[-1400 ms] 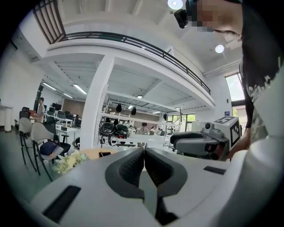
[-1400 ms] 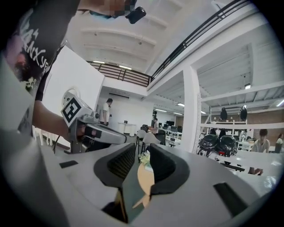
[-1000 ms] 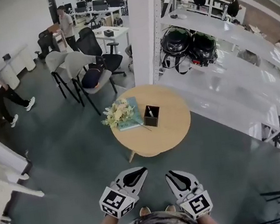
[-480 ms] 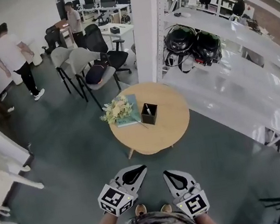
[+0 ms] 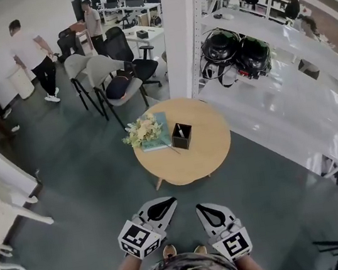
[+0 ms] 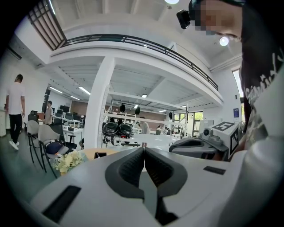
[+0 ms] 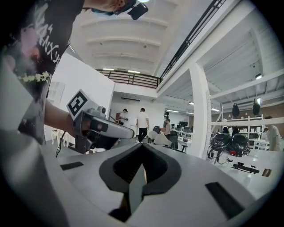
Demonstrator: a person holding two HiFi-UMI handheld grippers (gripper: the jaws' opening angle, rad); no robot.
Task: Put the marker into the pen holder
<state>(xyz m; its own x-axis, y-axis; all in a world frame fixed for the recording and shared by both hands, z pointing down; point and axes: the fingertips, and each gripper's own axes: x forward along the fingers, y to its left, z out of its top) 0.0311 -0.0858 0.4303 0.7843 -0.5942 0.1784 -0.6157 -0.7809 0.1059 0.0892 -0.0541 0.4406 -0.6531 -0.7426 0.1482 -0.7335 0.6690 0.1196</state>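
Left claw [image 5: 165, 206] and right claw [image 5: 206, 211] were both pressed together and empty, held low at bottom centre, likely idle. At frame centre, well apart, the pen holder [image 5: 181, 138] on the round desk [image 5: 213, 151] held a pale stick, probably the marker [image 5: 182, 133].

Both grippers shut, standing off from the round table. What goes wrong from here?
1. The left gripper and right gripper are shut and empty; reaching in unopened would just push the marker.
2. That thin marker lies flat by the bouquet and pen holder; the jaws may knock either.
3. The pen holder already holds something white, so room is likely tight.
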